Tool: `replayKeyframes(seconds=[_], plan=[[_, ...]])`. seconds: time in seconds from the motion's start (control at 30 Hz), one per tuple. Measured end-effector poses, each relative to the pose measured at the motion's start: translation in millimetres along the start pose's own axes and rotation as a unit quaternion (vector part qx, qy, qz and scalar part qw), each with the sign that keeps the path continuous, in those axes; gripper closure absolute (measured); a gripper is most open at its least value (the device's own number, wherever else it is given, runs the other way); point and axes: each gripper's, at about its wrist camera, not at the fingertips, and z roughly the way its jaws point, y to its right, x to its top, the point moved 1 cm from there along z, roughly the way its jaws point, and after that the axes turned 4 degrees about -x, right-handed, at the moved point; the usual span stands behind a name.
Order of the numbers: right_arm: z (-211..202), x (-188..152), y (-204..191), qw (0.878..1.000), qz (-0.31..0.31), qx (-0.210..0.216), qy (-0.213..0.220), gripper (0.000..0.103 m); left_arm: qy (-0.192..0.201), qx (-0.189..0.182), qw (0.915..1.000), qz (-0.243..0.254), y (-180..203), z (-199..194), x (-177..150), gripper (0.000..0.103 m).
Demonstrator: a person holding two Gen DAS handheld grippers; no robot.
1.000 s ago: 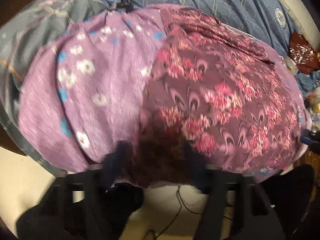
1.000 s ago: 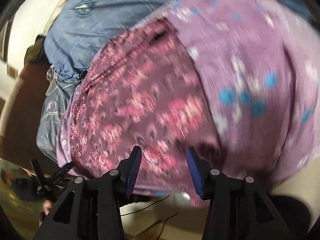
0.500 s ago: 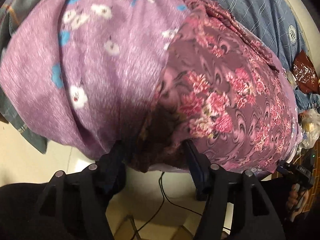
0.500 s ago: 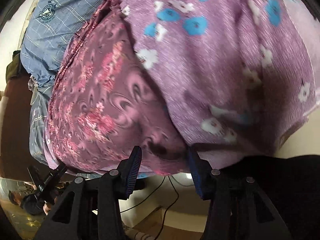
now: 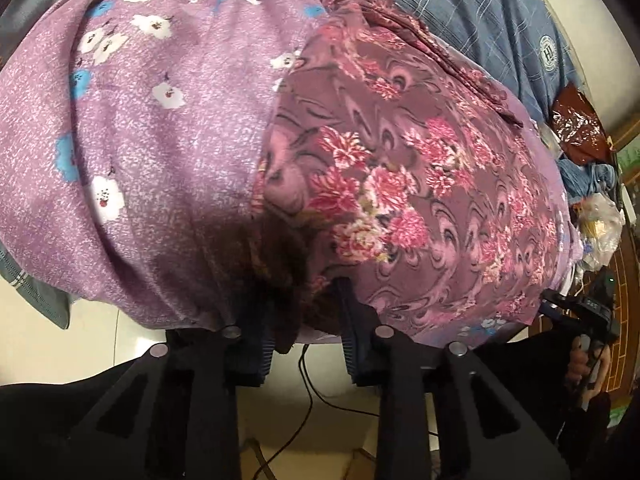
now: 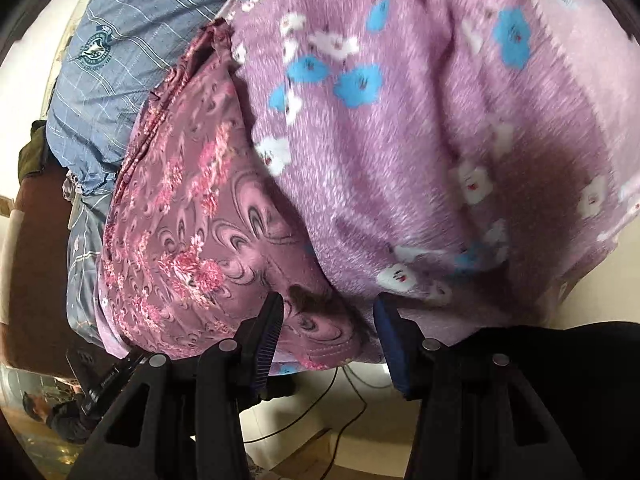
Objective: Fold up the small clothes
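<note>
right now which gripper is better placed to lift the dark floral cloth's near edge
Left. The left gripper has the dark floral cloth bunched between its closing jaws; the right gripper stands open over the hem.

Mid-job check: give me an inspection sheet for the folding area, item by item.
Surface: blue checked bedcover.
Job's things: lilac flowered cloth beside maroon floral cloth, both at the near edge.
Clutter: brown wrapper, clear plastic bag.
Grippers: left gripper, jaws just closing, dark cloth hem between them; right gripper open, straddling the maroon hem.
Cables: black cable on the floor below.
Surroundings: pale floor.
</note>
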Motion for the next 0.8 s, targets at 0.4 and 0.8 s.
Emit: replayKeyframes(seconds=[0.4, 0.8], plan=[[11, -11, -15, 1.000, -0.024, 0.002, -0.013, 0.053, 0.060, 0.010, 0.9973, 0.042, 19, -34, 6, 0.073], [14, -10, -11, 1.000, -0.016, 0.024, -0.013, 0.053, 0.048, -0.048, 0.9961, 0.057, 10, -4, 128, 0.046]])
